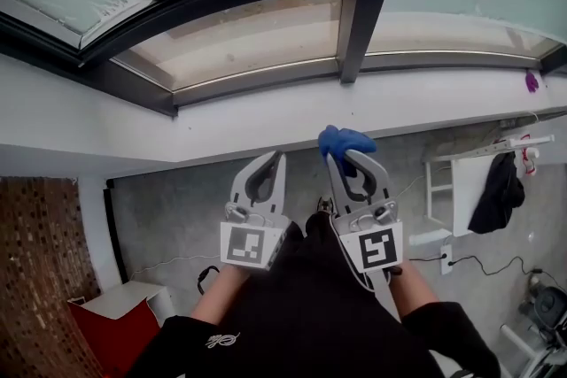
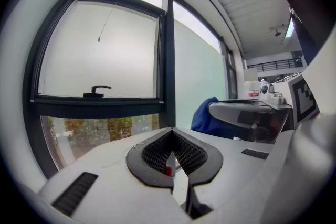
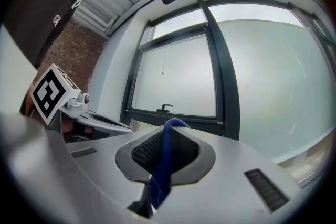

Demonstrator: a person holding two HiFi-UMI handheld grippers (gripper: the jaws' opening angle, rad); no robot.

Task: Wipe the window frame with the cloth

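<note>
Jaws of the left gripper [image 2: 171, 136] are pressed together with no cloth between them; this unit is held just to the left of the right gripper [image 3: 168, 126], tips pointing the same way. Jaws of the right gripper are clamped on the blue cloth [image 3: 160, 176], which runs as a narrow fold down between the pads and bunches into a small wad just beyond the jaw tips. The window frame [image 2: 167, 60] lies ahead of both pairs of jaws and apart from them, so the cloth is not in contact with it and, by this reading, wiping has not begun. The window handle [image 2: 96, 91] sits ahead of the jaws and to the left, on the horizontal bar of the frame. Hazards, as judged from this position: the fold in the jaws is thin, so drag along the frame may pull the cloth out. The wad beyond the tips is small, so a steep approach may bring the bare jaw tips against the frame or glass. A pass along the horizontal bar may snag the cloth on the handle. The idle left jaws, held close beside, may strike the frame during a sideways stroke. Count: two grippers, one cloth, one window handle, one upright frame bar ahead of the jaws.
</note>
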